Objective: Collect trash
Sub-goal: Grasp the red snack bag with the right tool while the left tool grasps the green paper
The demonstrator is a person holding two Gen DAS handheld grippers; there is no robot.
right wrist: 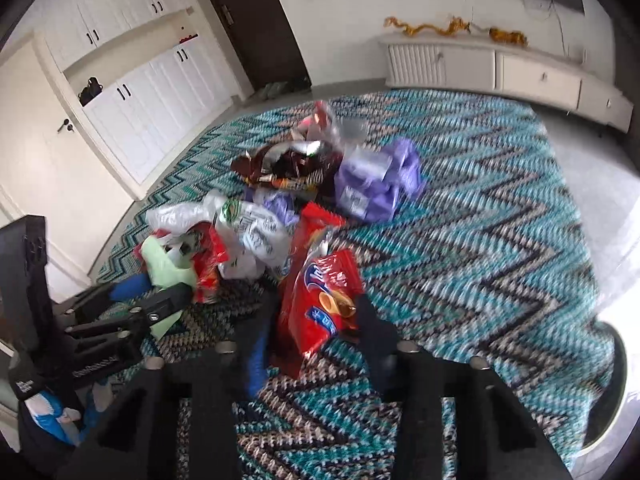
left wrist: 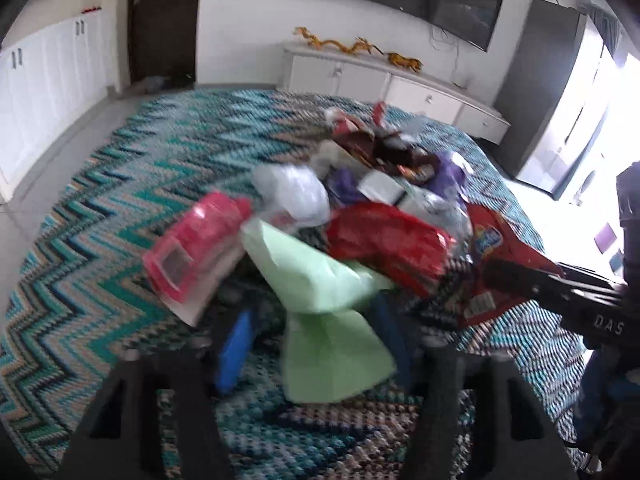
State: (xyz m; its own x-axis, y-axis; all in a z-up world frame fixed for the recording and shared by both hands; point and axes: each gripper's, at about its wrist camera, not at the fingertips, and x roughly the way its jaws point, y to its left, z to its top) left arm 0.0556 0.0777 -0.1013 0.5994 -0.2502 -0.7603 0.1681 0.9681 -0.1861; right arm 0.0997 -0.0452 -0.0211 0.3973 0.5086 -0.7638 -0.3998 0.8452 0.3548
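A pile of trash lies on a teal zigzag rug point(left wrist: 120, 208). My left gripper point(left wrist: 314, 336) straddles a pale green paper bag point(left wrist: 312, 276); its right pad touches the paper, and a gap shows beside the left blue pad point(left wrist: 236, 352). In the right wrist view the left gripper point(right wrist: 156, 296) reaches in from the left at the same green bag point(right wrist: 164, 264). My right gripper point(right wrist: 316, 332) is shut on a red snack bag point(right wrist: 320, 292), both fingers against its sides. The left wrist view shows it point(left wrist: 520, 284) at that bag's edge point(left wrist: 500, 240).
The pile also holds a pink packet point(left wrist: 192, 248), a white plastic bag point(left wrist: 296, 192), purple bags point(right wrist: 376, 180), a red wrapper point(left wrist: 384, 240) and dark wrappers point(right wrist: 288, 164). A low white cabinet point(right wrist: 500, 68) and white wardrobes point(right wrist: 140, 92) line the walls beyond the rug.
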